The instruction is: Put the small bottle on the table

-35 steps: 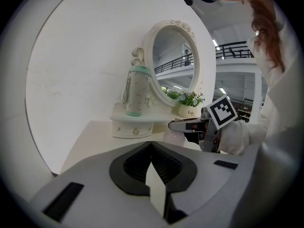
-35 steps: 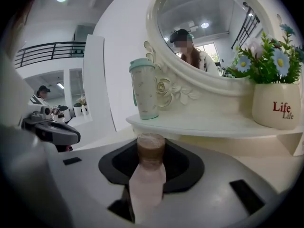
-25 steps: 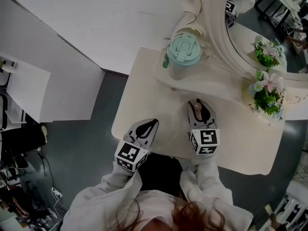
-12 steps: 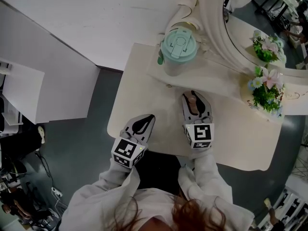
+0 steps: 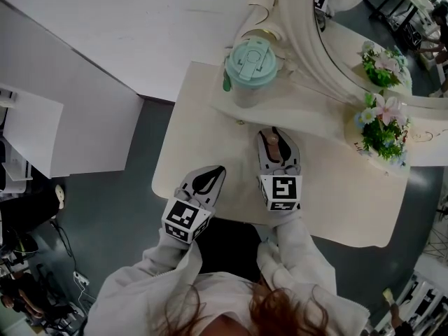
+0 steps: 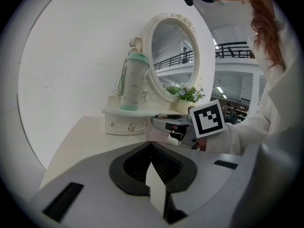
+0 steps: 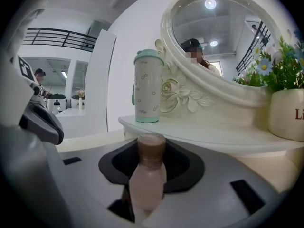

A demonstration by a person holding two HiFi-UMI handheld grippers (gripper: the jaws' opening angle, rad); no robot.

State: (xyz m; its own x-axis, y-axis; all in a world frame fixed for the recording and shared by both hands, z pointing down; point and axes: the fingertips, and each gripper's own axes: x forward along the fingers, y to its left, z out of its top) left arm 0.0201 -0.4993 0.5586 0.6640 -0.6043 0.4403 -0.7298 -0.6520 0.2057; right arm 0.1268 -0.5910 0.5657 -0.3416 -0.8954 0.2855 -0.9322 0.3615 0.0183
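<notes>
The small bottle (image 7: 147, 172) is pinched upright in my right gripper's (image 5: 274, 137) jaws, over the bench (image 5: 336, 201). It isn't set down yet, so next I lower it and let go. My left gripper's (image 5: 208, 180) jaws are pressed together, empty.

Head camera high above, facing steeply down on the table (image 5: 336, 194), left gripper (image 5: 218, 171) camera low at near left, right gripper (image 5: 274, 135) camera closer in, all sharing the tumbler (image 5: 250, 65) and mirror (image 5: 315, 54).

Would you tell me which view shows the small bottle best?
The right gripper view: the small bottle fills the centre, clamped in the right gripper. The head view shows only its top; the left gripper view, a blur.
</notes>
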